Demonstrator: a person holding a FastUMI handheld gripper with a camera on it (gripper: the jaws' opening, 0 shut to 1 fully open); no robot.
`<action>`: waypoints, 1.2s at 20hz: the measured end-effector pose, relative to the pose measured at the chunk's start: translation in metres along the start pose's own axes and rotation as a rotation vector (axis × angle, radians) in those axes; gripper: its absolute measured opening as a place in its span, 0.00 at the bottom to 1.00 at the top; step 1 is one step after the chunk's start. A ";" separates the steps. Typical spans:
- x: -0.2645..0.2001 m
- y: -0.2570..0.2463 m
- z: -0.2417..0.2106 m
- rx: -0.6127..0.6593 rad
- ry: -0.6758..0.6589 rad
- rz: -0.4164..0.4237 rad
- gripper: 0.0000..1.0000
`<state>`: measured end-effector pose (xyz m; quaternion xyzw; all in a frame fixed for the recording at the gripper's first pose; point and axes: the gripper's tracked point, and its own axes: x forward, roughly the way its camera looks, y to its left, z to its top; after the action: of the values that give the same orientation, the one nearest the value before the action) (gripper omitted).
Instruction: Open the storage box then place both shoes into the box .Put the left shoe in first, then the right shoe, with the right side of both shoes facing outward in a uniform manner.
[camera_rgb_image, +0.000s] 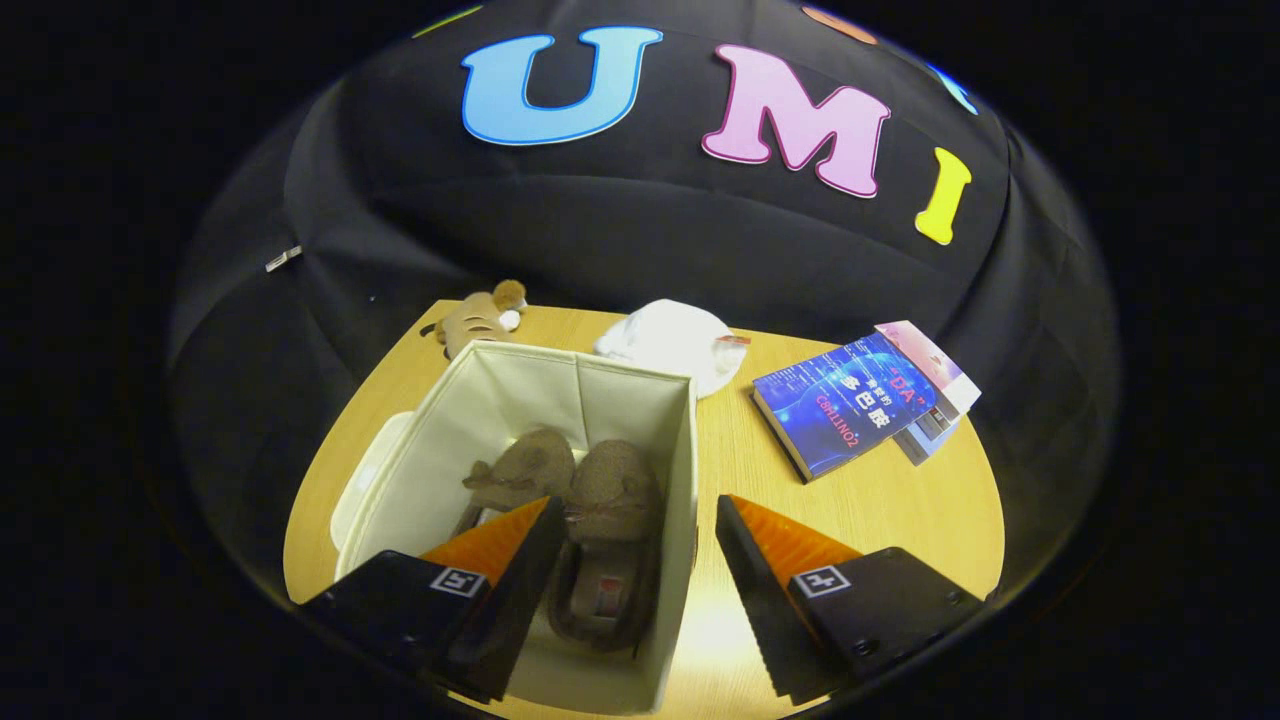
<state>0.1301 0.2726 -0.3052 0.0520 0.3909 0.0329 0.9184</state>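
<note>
Two brown slipper-style shoes already lie inside the open cream fabric storage box (620, 400), so the placing steps appear complete. Proceeding left to right: a white lid-like panel (372, 470) lies against the box's left outer wall; a small brown plush toy (482, 318) sits beyond the box's far-left corner. Inside, the left-hand brown shoe (520, 470) and the right-hand brown shoe (612, 520) lie side by side, long axes running away from the gripper (632, 560). The gripper's fingers are spread wide and hold nothing; the box's right wall stands between them, placing the shoes nearest the left finger. Beyond the box rests a crumpled white cloth (675, 340); a blue paperback book (850, 400) lies right of it on the light wooden table (900, 510).
</note>
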 end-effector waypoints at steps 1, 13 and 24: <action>-0.004 0.000 0.001 -0.001 -0.003 0.004 0.97; -0.081 -0.092 0.051 0.068 -0.237 0.054 0.98; -0.176 -0.235 0.078 0.094 -0.467 -0.012 0.98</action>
<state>0.0690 0.0158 -0.1544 0.0984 0.1693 -0.0036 0.9806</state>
